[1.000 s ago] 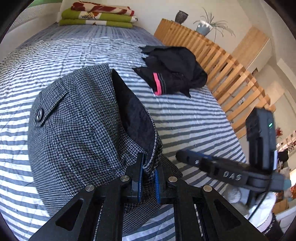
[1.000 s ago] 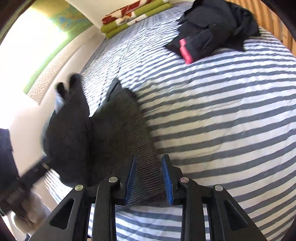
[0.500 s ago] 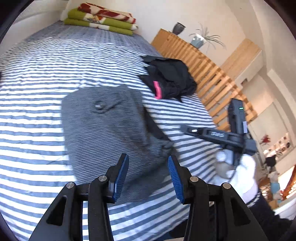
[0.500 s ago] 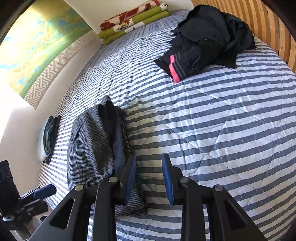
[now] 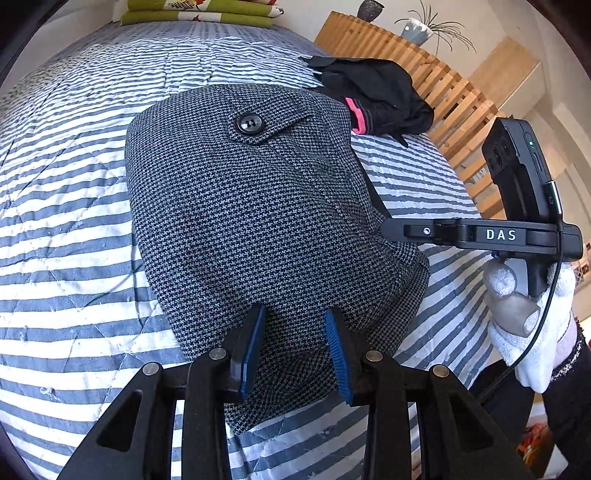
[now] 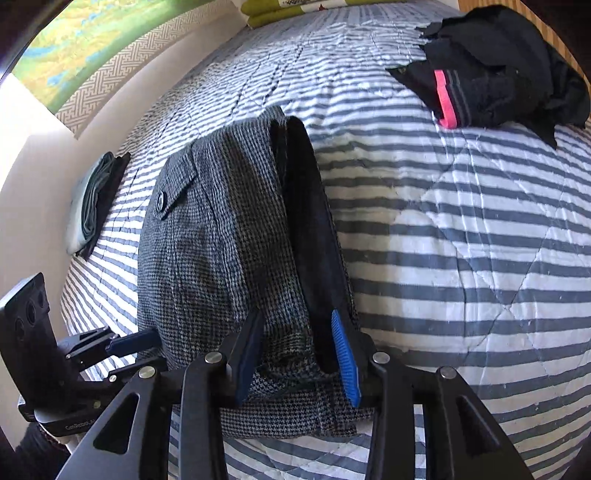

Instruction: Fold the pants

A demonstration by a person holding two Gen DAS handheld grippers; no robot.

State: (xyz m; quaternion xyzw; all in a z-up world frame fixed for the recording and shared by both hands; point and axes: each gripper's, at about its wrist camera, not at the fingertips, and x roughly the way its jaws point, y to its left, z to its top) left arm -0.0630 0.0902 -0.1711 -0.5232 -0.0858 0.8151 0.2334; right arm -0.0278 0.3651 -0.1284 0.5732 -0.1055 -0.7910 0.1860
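The grey houndstooth pants [image 5: 240, 203] lie folded into a compact stack on the striped quilt [image 5: 74, 184], button pocket flap on top. My left gripper [image 5: 295, 332] is open, its blue pads straddling the stack's near left part. In the right wrist view the pants [image 6: 214, 240] show a dark lining along their right side. My right gripper [image 6: 299, 350] is open too, its fingers on either side of the near right corner. The right gripper [image 5: 391, 229], held by a white-gloved hand [image 5: 517, 314], reaches the stack's right edge.
A crumpled black garment with a pink band [image 5: 376, 99] lies further up the bed near the slatted wooden frame [image 5: 443, 92]. Folded green and red blankets [image 5: 199, 11] sit at the head. A small folded clothes pile [image 6: 92, 199] rests by the wall.
A second ago my left gripper was shut on the pants' edge; it let go and drew back. Both grippers have since come down close, open, at the stack's near edge.
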